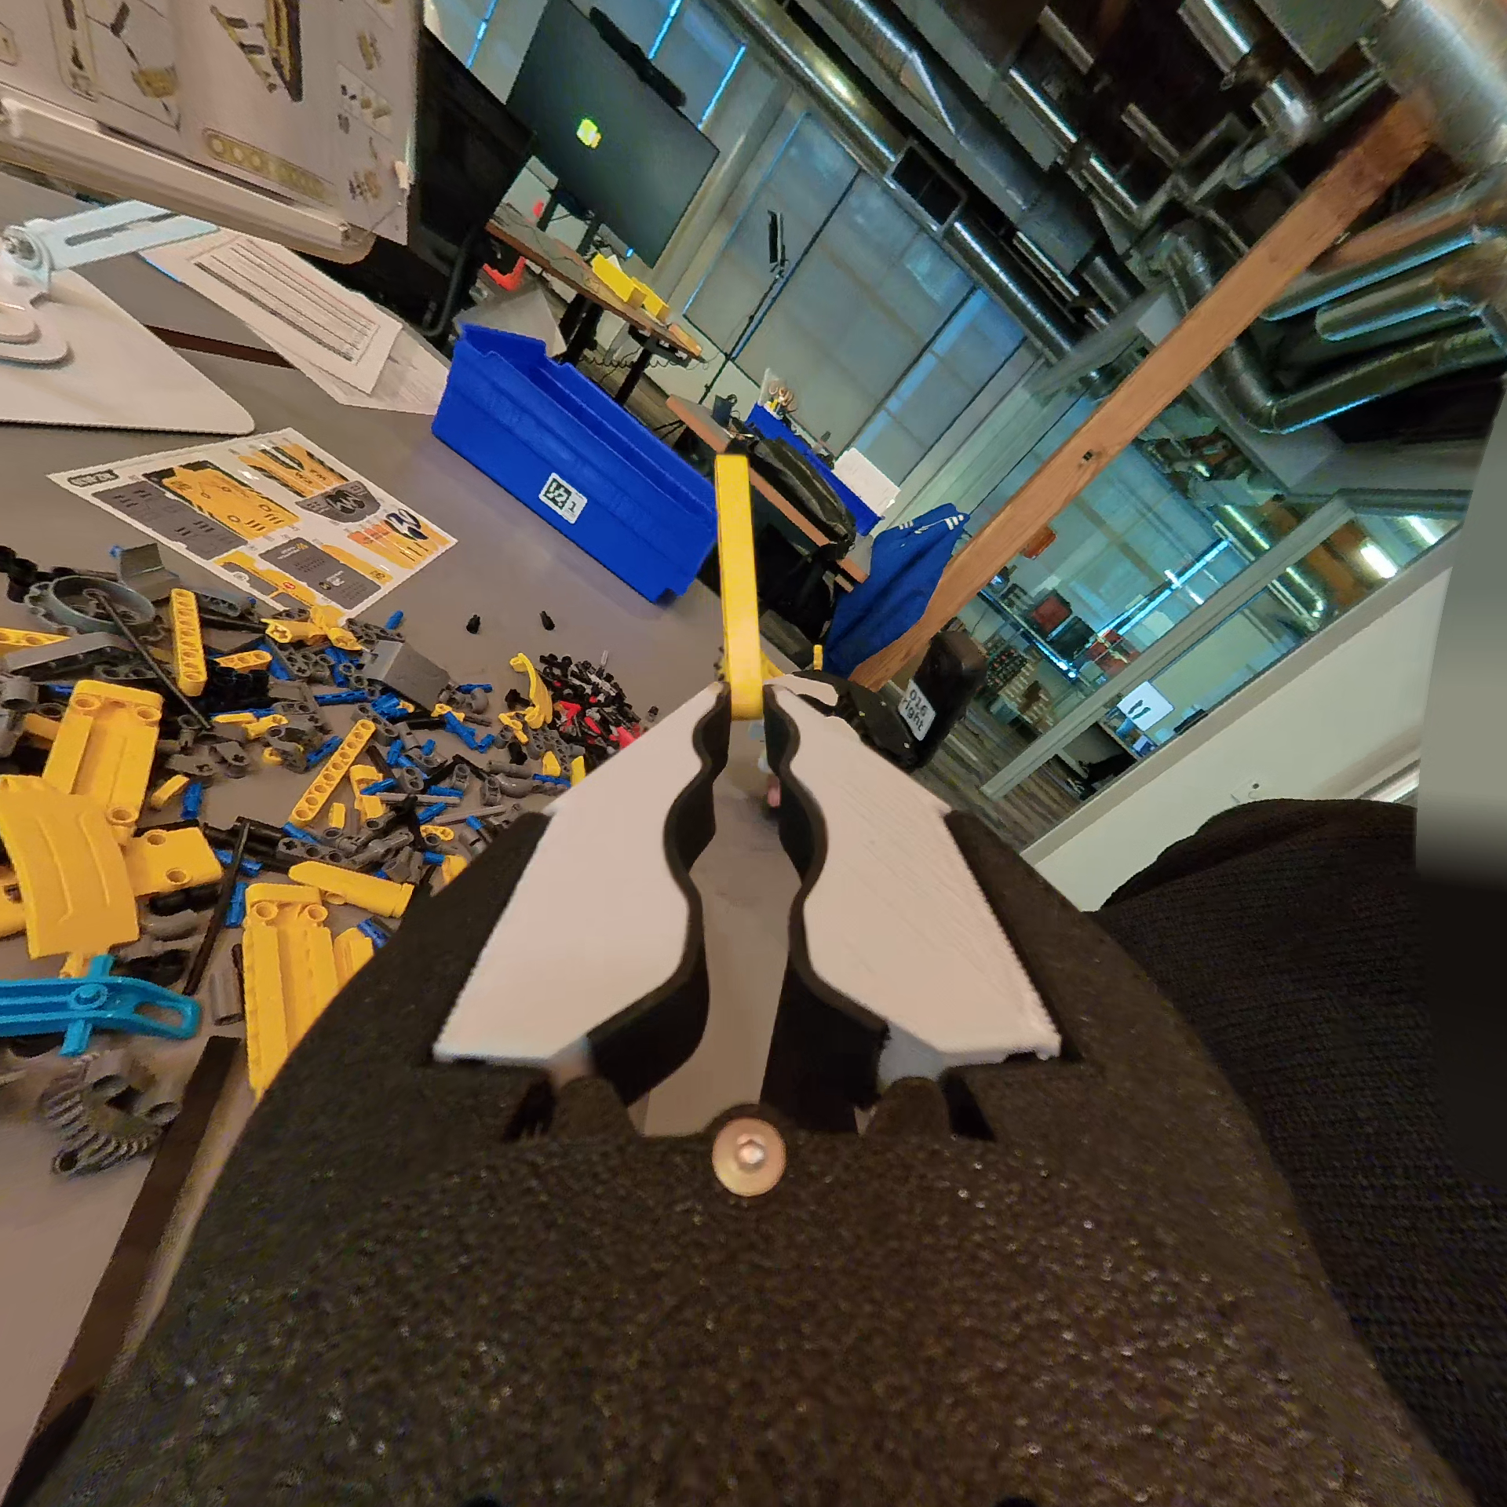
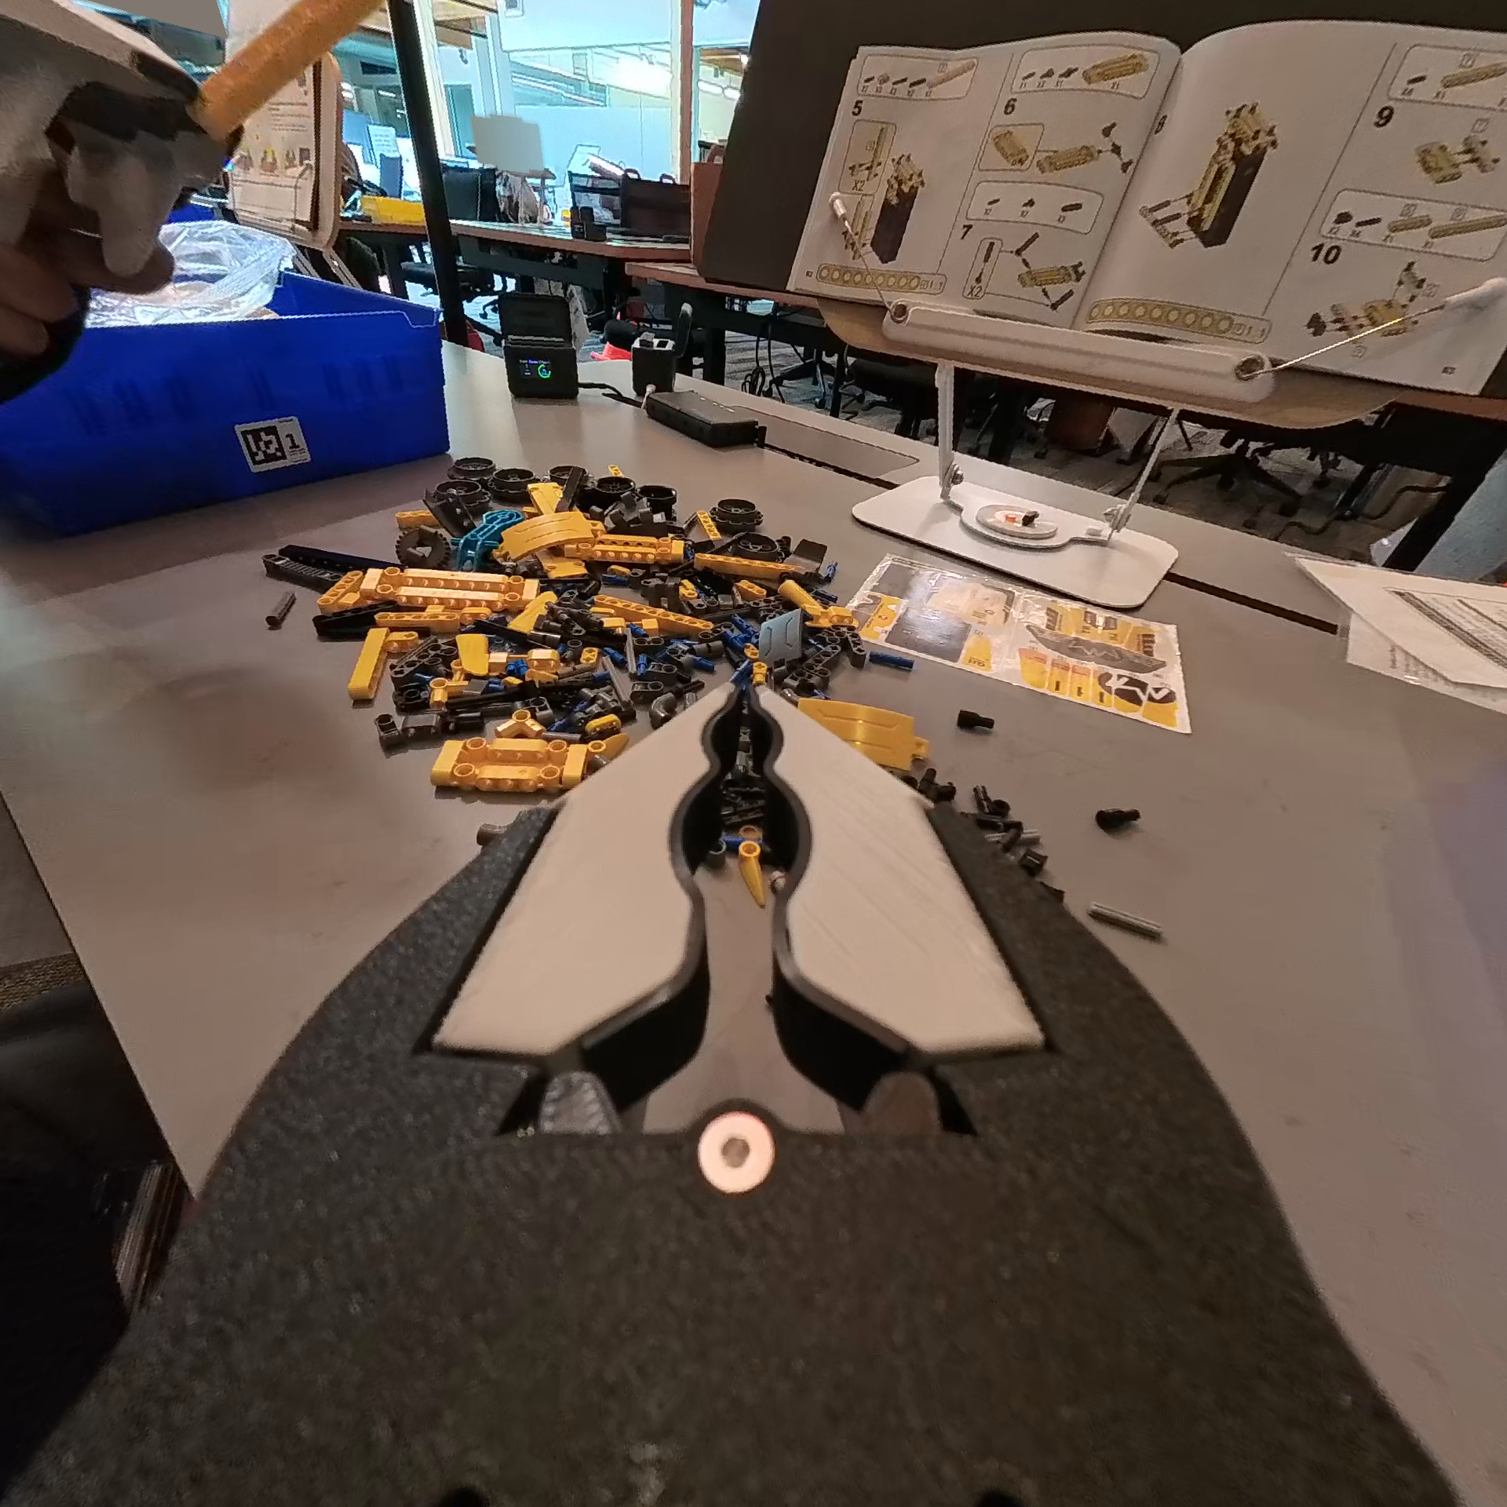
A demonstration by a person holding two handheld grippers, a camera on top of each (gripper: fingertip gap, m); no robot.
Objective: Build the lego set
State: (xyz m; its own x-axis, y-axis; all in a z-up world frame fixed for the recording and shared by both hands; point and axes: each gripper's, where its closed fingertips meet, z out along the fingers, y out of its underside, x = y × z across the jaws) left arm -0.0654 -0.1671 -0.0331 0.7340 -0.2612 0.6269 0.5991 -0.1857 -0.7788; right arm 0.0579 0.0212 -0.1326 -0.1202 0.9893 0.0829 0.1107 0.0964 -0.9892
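Note:
My left gripper (image 1: 744, 703) is shut on a long yellow beam (image 1: 736, 571), which stands up from the fingertips, raised above the table. It also shows at the top left of the right wrist view (image 2: 175, 122), with the beam (image 2: 277, 53) slanting up from it. My right gripper (image 2: 744, 693) is shut, its tips almost touching, low over the near edge of a pile of yellow, black, grey and blue building parts (image 2: 571, 620). I cannot tell whether a tiny part is pinched there. A small yellow pointed piece (image 2: 752, 877) shows through the gap between the fingers. The pile also lies at the left (image 1: 245, 775).
A blue bin (image 2: 204, 408) (image 1: 571, 465) stands behind the pile. An open instruction booklet (image 2: 1142, 179) rests on a white stand (image 2: 1019, 538). A sticker sheet (image 2: 1027, 644) (image 1: 253, 514) and loose black pins (image 2: 1003, 824) lie on the grey table (image 2: 245, 775). Printed papers (image 2: 1435, 628) lie at the right. Some 25 centimeters of space lies between my two pairs of fingers.

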